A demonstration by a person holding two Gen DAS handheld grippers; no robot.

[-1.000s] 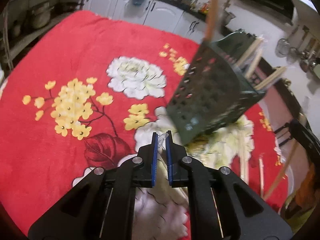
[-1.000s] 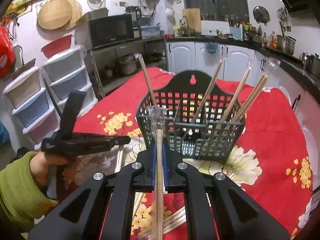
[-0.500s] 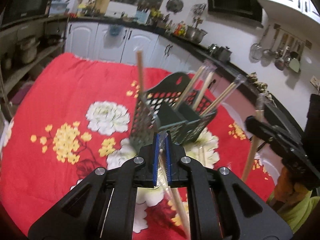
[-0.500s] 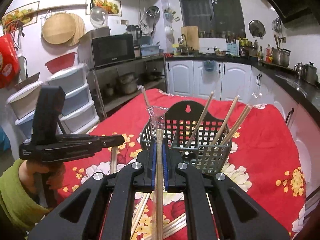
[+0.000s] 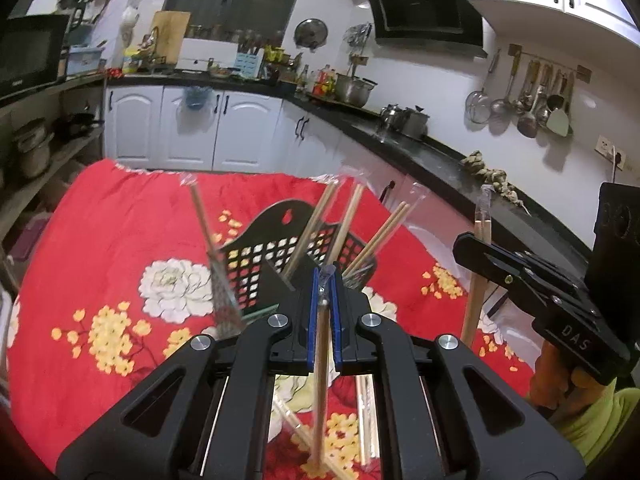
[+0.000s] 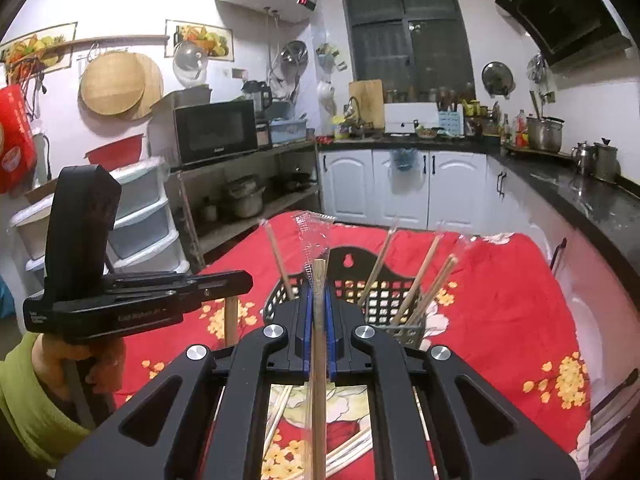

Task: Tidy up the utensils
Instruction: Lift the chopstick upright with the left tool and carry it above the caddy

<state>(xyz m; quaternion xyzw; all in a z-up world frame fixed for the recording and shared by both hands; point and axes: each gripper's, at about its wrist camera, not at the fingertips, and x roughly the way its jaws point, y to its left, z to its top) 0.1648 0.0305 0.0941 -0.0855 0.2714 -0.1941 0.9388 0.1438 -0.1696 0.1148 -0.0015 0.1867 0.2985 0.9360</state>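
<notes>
Left wrist view: the left claw (image 5: 325,280) sits at the lower centre of the frame, its blue pads pressed together on a wrapped pair of chopsticks (image 5: 320,380) that hangs down from the pads toward the bottom edge, its clear wrapper tip poking up just above them. Right behind the claw, in the middle of the frame, stands the black perforated utensil basket (image 5: 264,256) on a red flowered cloth (image 5: 100,240) that covers the table. Several wrapped chopstick pairs (image 5: 352,220) lean out of the basket at different angles. More loose chopsticks (image 5: 362,412) lie flat on the cloth below the claw. At the right edge the right claw (image 5: 466,246) comes in from the side, held by a hand (image 5: 556,380) in a green sleeve, and clamps a second chopstick pair (image 5: 476,280) that stands nearly upright.

Right wrist view: the right claw (image 6: 318,300) is at the lower centre, closed tight on its chopstick pair (image 6: 319,380), which runs from the bottom edge up through the pads, the crinkled clear wrapper (image 6: 310,236) rising above them. The basket (image 6: 360,284) is directly behind the claw, with chopsticks (image 6: 424,276) sticking up from it. Loose pairs (image 6: 348,448) lie on the cloth (image 6: 500,300) at the bottom. On the left, the left claw (image 6: 244,282) points toward the centre, gripped by a hand (image 6: 80,356); a chopstick end (image 6: 231,320) hangs beneath its tip.
</notes>
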